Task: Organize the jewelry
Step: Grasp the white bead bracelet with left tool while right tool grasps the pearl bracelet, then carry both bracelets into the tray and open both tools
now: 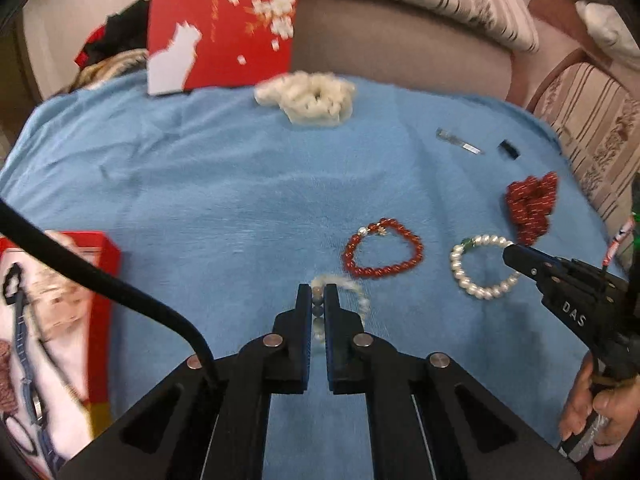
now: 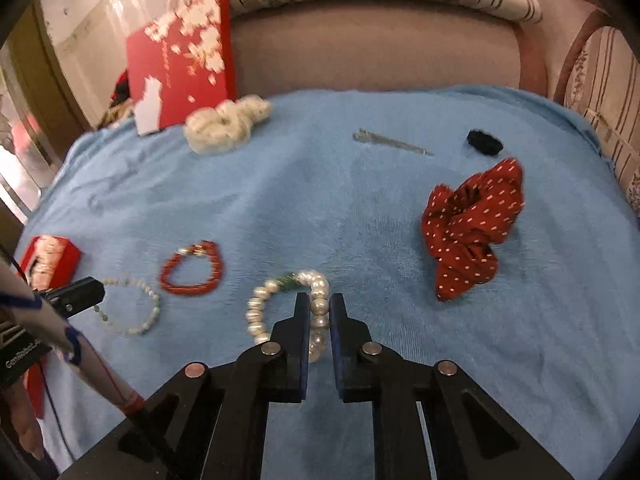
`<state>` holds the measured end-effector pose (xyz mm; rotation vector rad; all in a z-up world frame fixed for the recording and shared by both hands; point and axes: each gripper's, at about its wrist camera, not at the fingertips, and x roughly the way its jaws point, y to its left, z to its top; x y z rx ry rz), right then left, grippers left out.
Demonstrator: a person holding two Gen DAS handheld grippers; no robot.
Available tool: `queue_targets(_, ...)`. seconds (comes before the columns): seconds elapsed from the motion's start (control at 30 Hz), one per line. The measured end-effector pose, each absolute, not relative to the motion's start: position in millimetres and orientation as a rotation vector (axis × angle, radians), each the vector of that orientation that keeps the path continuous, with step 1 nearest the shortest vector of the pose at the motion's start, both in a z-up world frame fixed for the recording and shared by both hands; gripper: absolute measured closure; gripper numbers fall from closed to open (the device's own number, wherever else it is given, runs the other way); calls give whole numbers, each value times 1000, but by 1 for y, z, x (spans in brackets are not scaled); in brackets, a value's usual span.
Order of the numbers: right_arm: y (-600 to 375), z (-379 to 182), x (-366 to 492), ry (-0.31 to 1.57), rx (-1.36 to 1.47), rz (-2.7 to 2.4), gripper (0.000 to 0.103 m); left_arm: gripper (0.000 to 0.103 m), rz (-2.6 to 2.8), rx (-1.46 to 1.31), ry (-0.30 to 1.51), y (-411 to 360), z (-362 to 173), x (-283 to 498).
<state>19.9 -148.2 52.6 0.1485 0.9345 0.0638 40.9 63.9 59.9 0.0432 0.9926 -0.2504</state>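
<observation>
Open red cardboard box [image 1: 102, 280], far left on the blue-towelled tabletop [image 1: 224, 200]: contents blurred, indistinct. Left hand-held gripper [image 1: 318, 294], low and level, jaws clamped on a small pale beaded bracelet [image 1: 358, 292]. Red bead bracelet [image 1: 382, 248] lies free beside it. Right hand-held gripper [image 2: 320, 304], low and level, jaws pinching a large white pearl bracelet [image 2: 280, 304].

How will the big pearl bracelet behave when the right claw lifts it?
Probably floppy: the pearl bracelet is separate beads on a string, so it should sag into a hanging loop from the right claw. Smooth round pearls may slip between the fingers, which pinch only a few beads. It looks heavy enough to swing. Unlikely to roll once laid flat on the blue cloth.
</observation>
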Motion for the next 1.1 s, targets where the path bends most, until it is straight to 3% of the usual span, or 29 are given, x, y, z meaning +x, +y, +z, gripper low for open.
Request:
queue_targets(0.5,-82,129,-30,826,71,215,93,98,-113,-35,896,183,135,-48)
queue_targets(0.77,3,147,-39,818,2,356,93,98,36,-65,904,271,135,-51)
queue_targets(1.1,143,142,-35,873,-45,579,93,98,132,-199,959,361,107,1)
